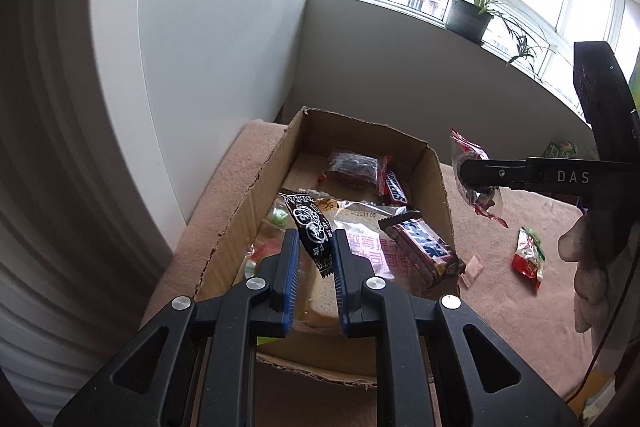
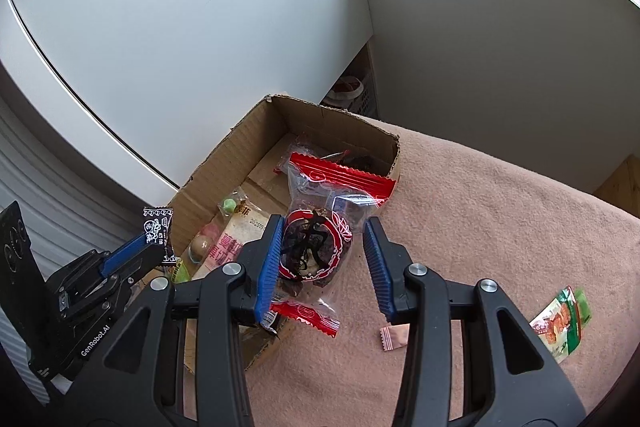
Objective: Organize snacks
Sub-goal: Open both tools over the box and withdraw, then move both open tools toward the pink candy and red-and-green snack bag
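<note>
Tongs: left [image 1: 314, 247] pinches a light, crinkly black sachet [image 1: 310, 227]; right [image 2: 324, 259], wider apart, seemingly grips a clear red-trimmed packet [image 2: 320, 247], soft and slippery, best held mid-body.

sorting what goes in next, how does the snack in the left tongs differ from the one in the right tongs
The black sachet in the left tongs is slim, opaque, with white print; the clear packet in the right tongs is bulkier, see-through, with red crimped ends and dark contents. The black sachet hangs over the cardboard box; the clear packet appears to hang near its rim. Both are sealed single snacks, held off the blanket.
</note>
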A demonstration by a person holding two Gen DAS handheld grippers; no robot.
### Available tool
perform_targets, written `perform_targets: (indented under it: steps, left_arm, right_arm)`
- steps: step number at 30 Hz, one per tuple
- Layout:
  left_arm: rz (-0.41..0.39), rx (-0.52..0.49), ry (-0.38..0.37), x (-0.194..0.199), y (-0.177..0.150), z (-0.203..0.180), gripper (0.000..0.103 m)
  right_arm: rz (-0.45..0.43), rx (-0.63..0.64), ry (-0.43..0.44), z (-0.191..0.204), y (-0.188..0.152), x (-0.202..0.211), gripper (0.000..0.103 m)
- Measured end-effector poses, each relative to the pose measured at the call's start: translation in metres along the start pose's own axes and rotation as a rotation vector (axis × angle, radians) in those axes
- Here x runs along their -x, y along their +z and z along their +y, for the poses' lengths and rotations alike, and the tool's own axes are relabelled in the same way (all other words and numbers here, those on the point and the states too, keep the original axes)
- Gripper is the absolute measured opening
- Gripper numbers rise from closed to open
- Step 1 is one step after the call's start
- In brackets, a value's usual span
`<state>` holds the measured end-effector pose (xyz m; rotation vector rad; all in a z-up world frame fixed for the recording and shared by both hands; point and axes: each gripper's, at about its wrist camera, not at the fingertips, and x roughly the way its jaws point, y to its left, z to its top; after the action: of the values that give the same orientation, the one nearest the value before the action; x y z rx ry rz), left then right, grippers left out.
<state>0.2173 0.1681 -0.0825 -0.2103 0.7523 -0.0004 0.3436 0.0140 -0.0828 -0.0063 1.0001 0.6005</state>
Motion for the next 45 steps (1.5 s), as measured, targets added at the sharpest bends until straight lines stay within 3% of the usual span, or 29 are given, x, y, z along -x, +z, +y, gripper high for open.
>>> perform_targets:
  steps: [6, 7, 9, 10, 12, 26, 36, 45]
  left_arm:
    - [0.007, 0.025, -0.016, -0.002, 0.0, 0.004, 0.019]
    - [0.008, 0.028, -0.017, -0.001, 0.0, 0.004, 0.029]
    - [0.002, 0.029, -0.02, 0.001, 0.0, 0.004, 0.046]
    - [-0.003, 0.031, -0.018, 0.002, 0.0, 0.004, 0.053]
    - [-0.007, 0.034, -0.021, 0.004, 0.0, 0.004, 0.054]
    - [-0.018, 0.018, -0.051, 0.016, -0.004, -0.013, 0.059]
    - [-0.042, -0.049, -0.115, 0.032, -0.011, -0.055, 0.059]
    - [-0.004, -0.117, -0.19, 0.027, -0.026, -0.105, 0.059]
  right_arm:
    - [-0.003, -0.005, 0.021, 0.007, 0.002, -0.006, 0.044]
    - [-0.005, -0.007, 0.021, 0.006, 0.002, -0.006, 0.047]
    - [-0.016, -0.016, 0.023, 0.006, 0.002, -0.003, 0.071]
    - [-0.027, -0.02, 0.023, 0.006, 0.002, -0.002, 0.075]
    - [-0.043, -0.022, 0.02, 0.004, 0.002, 0.004, 0.079]
    - [-0.068, -0.043, -0.053, -0.036, -0.023, 0.052, 0.079]
    - [-0.083, -0.146, -0.129, -0.114, -0.064, 0.104, 0.079]
    - [-0.062, -0.274, -0.154, -0.181, -0.099, 0.118, 0.079]
